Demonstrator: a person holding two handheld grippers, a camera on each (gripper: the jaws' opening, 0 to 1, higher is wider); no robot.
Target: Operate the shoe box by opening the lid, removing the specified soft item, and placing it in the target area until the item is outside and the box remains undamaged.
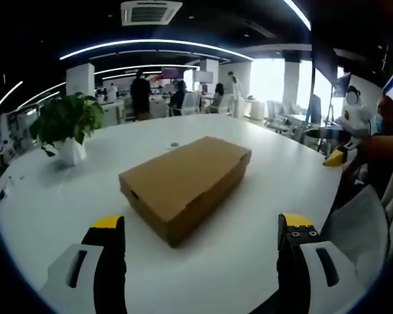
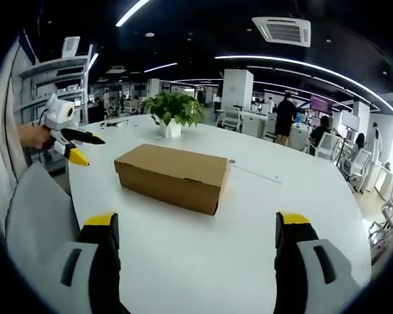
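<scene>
Here we see the cardboard shoe box lying lid-closed mid-table, contents hidden. Behind it stands a potted plant. Left gripper and right gripper hover before it, jaws spread, empty.

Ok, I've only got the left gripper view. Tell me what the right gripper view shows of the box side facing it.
Observer: The shoe box turns a long side to that view; the lid sits shut along that whole edge.
Operator: Now place my left tool for me.
Observer: The left tool is held near the table's edge, apart from the box.
Operator: Report the right tool.
Observer: The right tool is open, facing that long side, touching nothing.
</scene>
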